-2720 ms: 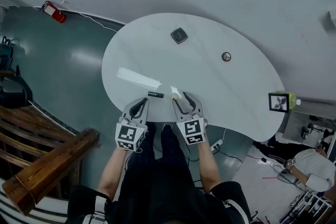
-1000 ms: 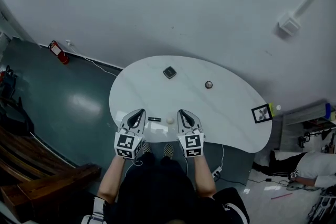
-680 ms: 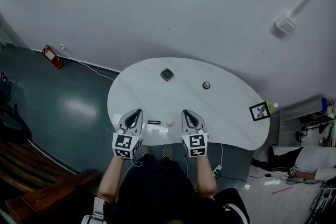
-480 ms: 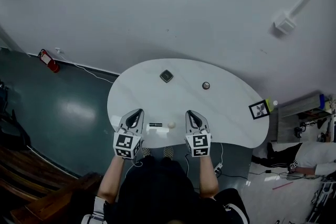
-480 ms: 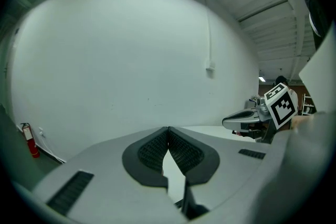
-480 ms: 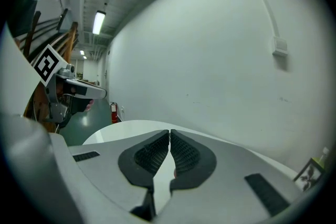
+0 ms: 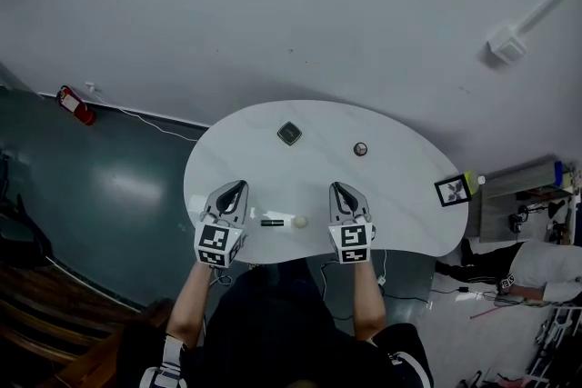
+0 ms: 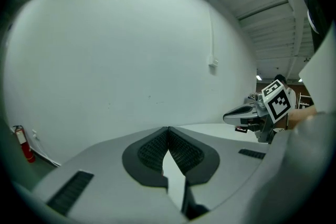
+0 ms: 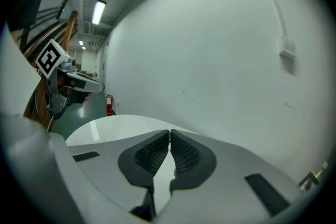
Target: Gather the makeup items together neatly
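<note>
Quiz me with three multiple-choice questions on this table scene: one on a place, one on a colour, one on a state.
1. Where on the table is the black tube?
A) at the near edge, between the left gripper and the right gripper
B) at the far edge
C) at the right end

2. What colour is the table?
A) brown
B) white
C) black

3. How are the left gripper's jaws?
A) wide open
B) closed on the tube
C) shut, empty

Answers:
1 A: the head view shows it lying between the two grippers.
2 B: its top is plain white.
3 C: the left gripper view shows them meeting with nothing between.
</note>
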### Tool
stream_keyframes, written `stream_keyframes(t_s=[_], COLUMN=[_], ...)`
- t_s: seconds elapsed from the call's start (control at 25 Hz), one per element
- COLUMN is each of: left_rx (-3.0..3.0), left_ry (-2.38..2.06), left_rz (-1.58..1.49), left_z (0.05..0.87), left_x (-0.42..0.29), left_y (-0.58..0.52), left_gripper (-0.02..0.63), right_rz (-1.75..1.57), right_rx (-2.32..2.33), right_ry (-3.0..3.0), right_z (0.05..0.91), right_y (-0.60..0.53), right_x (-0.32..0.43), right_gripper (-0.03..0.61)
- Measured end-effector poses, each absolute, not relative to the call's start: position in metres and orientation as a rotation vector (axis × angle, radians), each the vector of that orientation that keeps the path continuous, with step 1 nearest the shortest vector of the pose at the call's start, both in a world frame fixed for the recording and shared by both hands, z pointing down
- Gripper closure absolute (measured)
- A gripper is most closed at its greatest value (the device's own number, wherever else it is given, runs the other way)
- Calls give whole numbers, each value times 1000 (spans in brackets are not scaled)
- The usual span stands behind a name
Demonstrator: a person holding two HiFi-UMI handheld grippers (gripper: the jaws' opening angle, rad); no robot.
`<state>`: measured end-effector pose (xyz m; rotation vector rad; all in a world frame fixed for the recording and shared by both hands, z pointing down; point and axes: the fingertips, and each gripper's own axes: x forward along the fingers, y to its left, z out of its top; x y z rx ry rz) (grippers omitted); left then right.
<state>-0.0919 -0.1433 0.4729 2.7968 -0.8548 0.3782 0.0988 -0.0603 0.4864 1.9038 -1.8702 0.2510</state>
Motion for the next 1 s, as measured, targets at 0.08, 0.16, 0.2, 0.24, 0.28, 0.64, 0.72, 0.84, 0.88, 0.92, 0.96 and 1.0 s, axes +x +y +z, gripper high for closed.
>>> stream_keyframes(t_s=[0.08,0.16,0.2,0.24,0.28,0.64,0.72,0.84,0.88,0.92,0.96,1.0], left_rx=[2803,2781,2767,2755,2746,2574,2551,2519,2509,2501,2495,2490], left_ry=[-855,-868,-877,-889,-904,-1046,-1058,-1072,-1074,-1076,-1077,-1079], left_rz=[391,384,376,374,380,451,451,477,485,492,498,505], left_z=[476,480,482,485,490,548,558,575,581,586,590,594], left_x=[-84,-77,-74,-71,-69,-62,-58,-53,-51,-49,-48,-47], left_y=[-154,-166,-173,-180,-188,-231,-239,-246,-248,-251,-253,-255], left_gripper=[597,597,597,597,597,597,597,597,597,597,597,597], right_rz=[258,264,266,270,275,374,385,427,441,451,460,467], right_rx=[1884,1858,1844,1830,1816,1600,1564,1521,1507,1493,1480,1468], right_ry=[-1883,-1897,-1907,-1919,-1931,-2029,-2045,-2069,-2074,-2078,-2082,-2086], right_z=[493,500,503,507,512,578,590,610,616,622,628,633], right_y=[-77,-96,-107,-118,-128,-193,-207,-221,-225,-229,-233,-236], right_x=[107,116,121,124,128,134,132,129,129,128,128,127], right_gripper=[541,541,541,541,541,541,541,540,540,540,540,540])
